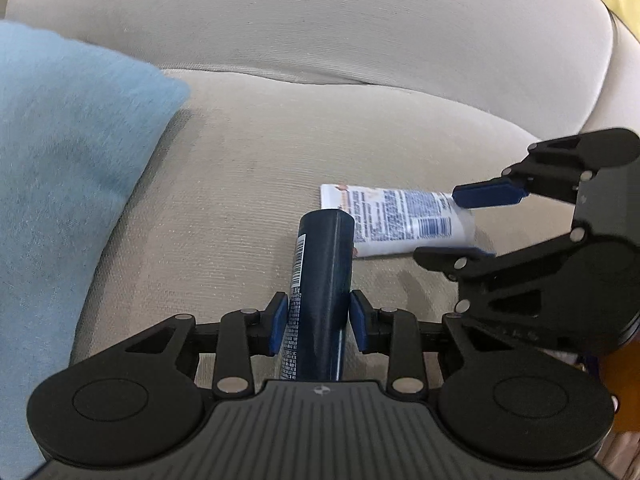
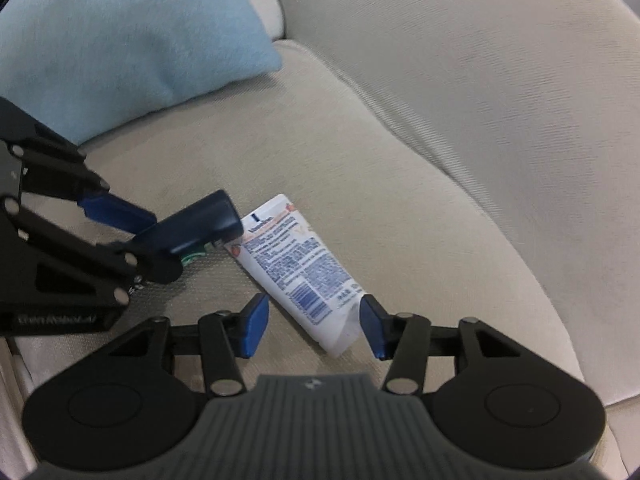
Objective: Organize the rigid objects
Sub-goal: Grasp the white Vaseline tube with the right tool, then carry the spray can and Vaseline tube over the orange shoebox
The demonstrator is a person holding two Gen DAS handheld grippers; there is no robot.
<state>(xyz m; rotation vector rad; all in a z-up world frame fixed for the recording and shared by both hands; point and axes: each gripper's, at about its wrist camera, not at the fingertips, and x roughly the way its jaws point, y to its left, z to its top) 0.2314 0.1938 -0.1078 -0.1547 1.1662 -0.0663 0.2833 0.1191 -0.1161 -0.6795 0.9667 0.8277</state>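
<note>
We judge the dark blue cylindrical spray can (image 1: 325, 276) light, stiff and slick-walled; mid-body is the sound place to hold, and the left gripper (image 1: 319, 322) pinches it there, just above the beige sofa seat cushion (image 1: 224, 216). The white printed squeeze tube (image 2: 298, 270) lies flat beside it, soft-walled, best taken across its width. The right gripper (image 2: 314, 324) straddles its crimped end, fingers spread.

Can (image 1: 324, 280) left of tube (image 1: 400, 220), on sofa seat (image 1: 224, 216).
</note>
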